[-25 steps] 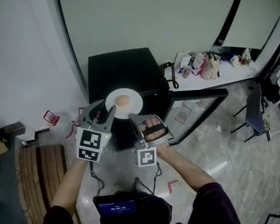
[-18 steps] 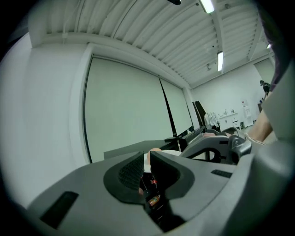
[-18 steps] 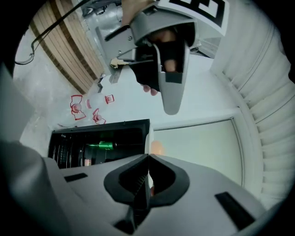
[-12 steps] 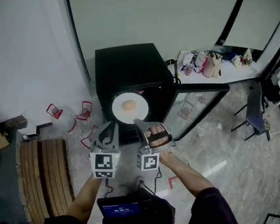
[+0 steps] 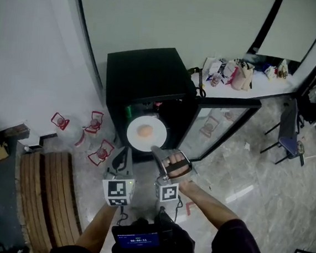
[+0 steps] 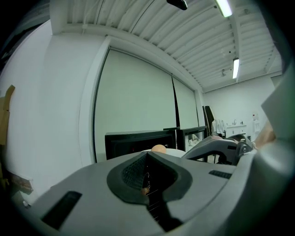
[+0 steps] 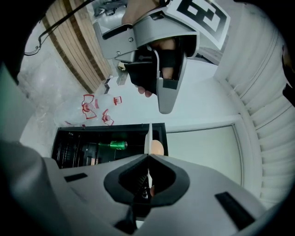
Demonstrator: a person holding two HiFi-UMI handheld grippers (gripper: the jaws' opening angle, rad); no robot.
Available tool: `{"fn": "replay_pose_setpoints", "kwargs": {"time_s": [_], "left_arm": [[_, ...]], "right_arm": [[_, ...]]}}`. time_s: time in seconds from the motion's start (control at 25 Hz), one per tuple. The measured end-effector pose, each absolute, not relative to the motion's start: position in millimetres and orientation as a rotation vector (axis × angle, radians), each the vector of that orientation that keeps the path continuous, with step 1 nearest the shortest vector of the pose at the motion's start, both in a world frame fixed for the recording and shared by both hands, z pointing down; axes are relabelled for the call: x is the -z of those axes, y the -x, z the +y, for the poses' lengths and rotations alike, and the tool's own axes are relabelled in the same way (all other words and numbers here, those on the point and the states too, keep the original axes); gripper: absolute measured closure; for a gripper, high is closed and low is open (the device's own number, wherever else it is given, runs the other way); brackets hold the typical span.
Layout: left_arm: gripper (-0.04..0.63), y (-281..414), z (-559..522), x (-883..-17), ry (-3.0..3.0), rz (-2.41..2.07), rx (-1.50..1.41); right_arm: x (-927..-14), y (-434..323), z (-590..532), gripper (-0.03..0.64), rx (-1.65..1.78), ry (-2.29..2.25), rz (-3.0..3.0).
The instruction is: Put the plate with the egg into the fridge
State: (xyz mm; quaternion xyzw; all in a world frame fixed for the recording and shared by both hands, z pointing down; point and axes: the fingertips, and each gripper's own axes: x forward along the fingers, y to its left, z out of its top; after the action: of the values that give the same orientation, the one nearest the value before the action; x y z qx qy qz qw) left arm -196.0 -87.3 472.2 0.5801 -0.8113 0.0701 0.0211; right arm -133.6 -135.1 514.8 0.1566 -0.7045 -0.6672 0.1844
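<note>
1. Grey left gripper (image 5: 124,157), nearest us at seven o'clock of the plate (image 5: 152,141): jaws clenched together, nothing between them, clear of the dish.
2. Over to the right gripper (image 5: 156,149), doing the work: clamped on the plate's near rim, dish out at its twelve o'clock and looking level.
3. Mid-plate sits the egg (image 5: 145,130), right in front of the open black fridge (image 5: 143,74), with the door (image 5: 219,121) swung out to three o'clock.
4. Inside, a green can (image 7: 113,145) lies on a shelf.
5. Carry-in step, I'd say. Next: push forward at twelve o'clock onto a free shelf, kept flat so the egg doesn't roll.
</note>
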Motion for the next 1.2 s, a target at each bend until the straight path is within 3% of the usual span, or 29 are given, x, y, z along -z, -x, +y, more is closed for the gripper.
{"fn": "replay_pose_setpoints", "kwargs": {"time_s": [0.48,1.2], "left_arm": [[0.584,196.6,-108.6,-534.8,-1.636,-2.504,-0.199],[0.584,256.3,-208.0,-734.4,-1.658,-2.388,-0.360]], "right_arm": [[-577.9,145.7,-168.3,0.601,1.879,-0.266,-1.992],[-760.9,252.5,-264.4,0.601,1.755,-0.238,-1.978]]}}
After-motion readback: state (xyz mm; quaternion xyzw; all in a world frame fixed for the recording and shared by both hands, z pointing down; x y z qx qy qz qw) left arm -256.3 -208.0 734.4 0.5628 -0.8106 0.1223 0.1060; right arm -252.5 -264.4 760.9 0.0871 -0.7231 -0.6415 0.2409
